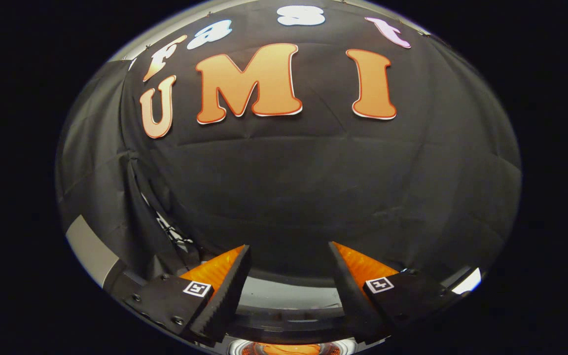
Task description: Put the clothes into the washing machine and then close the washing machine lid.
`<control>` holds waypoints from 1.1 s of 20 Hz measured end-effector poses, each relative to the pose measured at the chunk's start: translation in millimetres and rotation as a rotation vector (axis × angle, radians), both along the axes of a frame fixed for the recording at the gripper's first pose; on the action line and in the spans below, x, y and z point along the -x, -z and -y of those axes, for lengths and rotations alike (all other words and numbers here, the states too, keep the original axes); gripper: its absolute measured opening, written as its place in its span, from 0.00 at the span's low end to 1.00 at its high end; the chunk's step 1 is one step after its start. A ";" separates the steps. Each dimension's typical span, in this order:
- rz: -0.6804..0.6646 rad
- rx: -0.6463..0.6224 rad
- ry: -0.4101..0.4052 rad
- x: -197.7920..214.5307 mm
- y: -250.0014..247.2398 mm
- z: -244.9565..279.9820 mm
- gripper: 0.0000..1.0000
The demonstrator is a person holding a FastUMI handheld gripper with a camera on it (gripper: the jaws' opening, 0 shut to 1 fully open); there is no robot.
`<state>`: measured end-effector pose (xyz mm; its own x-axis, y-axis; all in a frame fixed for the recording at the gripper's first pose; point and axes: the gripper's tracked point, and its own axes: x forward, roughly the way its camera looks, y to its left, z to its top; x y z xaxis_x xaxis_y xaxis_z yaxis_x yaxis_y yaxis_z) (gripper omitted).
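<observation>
While your gripper (289,256) points at the black cloth wall (313,187), its fingers stand apart, holding nothing. Below them curves a grey-white washing machine rim (289,298); no clothes show, so this looks like the start: tilt down and find them.

Gripper (289,256) fingers apart, washer rim (289,298) below, booth wall (289,187) beyond.
</observation>
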<state>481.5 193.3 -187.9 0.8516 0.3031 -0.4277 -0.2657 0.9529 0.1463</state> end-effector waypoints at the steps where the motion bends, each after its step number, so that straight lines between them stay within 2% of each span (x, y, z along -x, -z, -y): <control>1: -0.004 -0.001 0.007 -0.9 1.1 2.3 0.98; 7: 0.017 0.006 0.023 7.8 -2.2 6.9 0.99; 22: 0.051 0.013 0.013 84.7 -6.5 21.0 1.00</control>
<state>396.7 172.3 -181.3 0.8763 0.2864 -0.3875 -0.2599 0.9581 0.1203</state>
